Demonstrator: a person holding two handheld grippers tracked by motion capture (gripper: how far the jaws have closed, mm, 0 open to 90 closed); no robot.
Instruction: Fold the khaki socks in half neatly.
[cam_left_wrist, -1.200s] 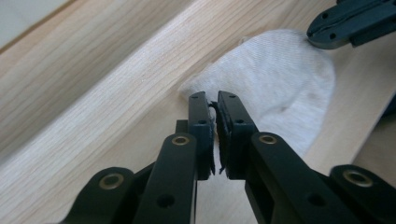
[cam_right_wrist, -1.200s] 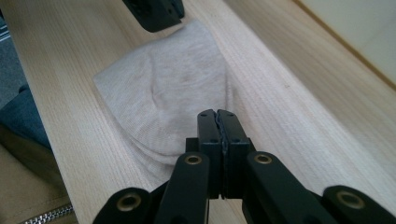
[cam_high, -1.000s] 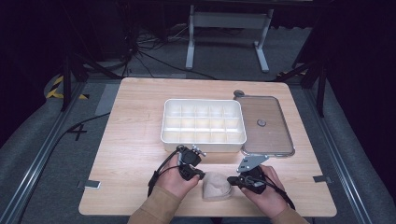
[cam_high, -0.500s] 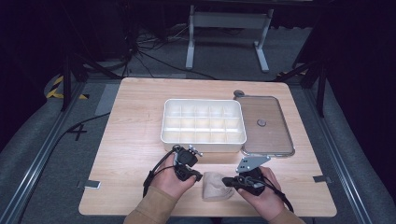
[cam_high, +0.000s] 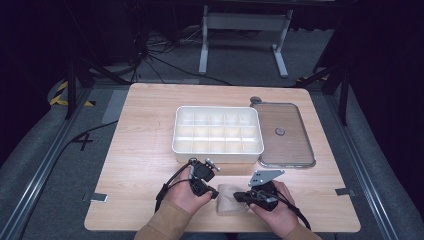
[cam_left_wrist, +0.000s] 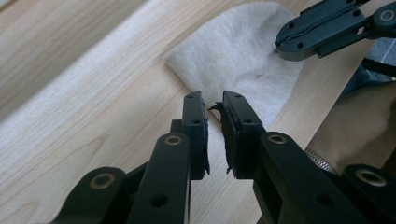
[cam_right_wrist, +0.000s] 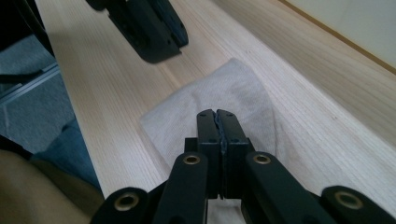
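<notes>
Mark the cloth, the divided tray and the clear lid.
cloth (cam_high: 231, 200), high view, middle of the folded fabric.
divided tray (cam_high: 218, 149), high view, near wall.
clear lid (cam_high: 281, 132), high view, centre knob.

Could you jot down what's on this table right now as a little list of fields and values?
Surface: wooden table
Work item: pale folded cloth at the near edge, between the hands
Left gripper: jaws slightly apart after just opening, nothing between them, at the cloth's edge
Right gripper: jaws shut, over the cloth
Behind: white divided tray, its compartments empty
Beside tray: clear lid, lying flat
</notes>
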